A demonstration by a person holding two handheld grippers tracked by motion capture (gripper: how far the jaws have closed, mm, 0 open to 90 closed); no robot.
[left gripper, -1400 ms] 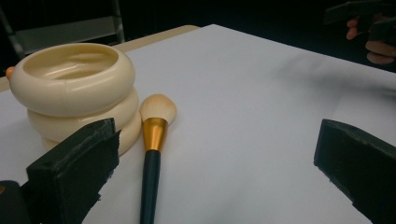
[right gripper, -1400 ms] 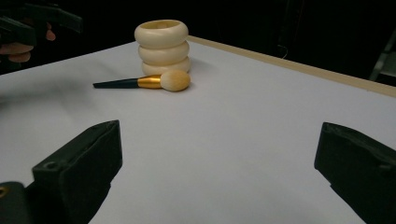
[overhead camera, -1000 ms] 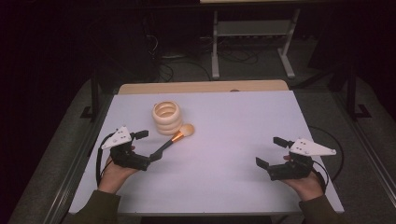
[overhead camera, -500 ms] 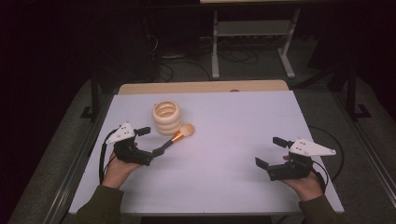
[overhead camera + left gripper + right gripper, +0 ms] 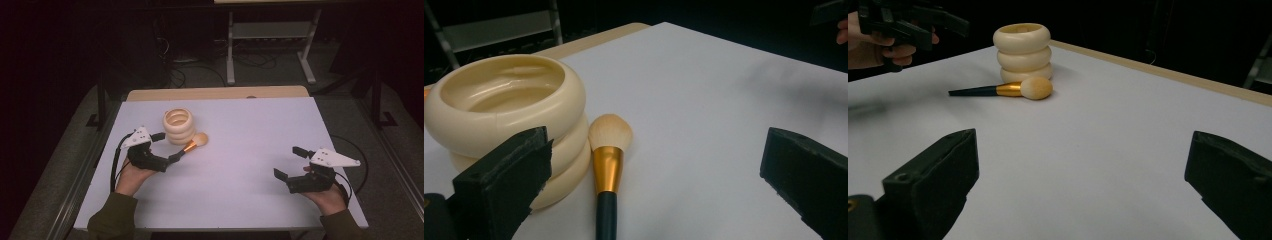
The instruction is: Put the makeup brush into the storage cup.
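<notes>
We see a cream ribbed holder (image 5: 178,126) standing upright toward the far left of the white table (image 5: 260,130); its glossy hollow (image 5: 504,92) holds nothing. A makeup brush (image 5: 191,145) lies flat on the table just beside the holder's base, bristle head by the lowest ring — dark handle pointing toward our left tool (image 5: 165,147). That tool gapes wide and grips nothing, its jaws either side of the handle's end. Our right tool (image 5: 286,162) — also wide open and empty — hovers near the table's near right edge, with broad bare surface between it and the brush.
</notes>
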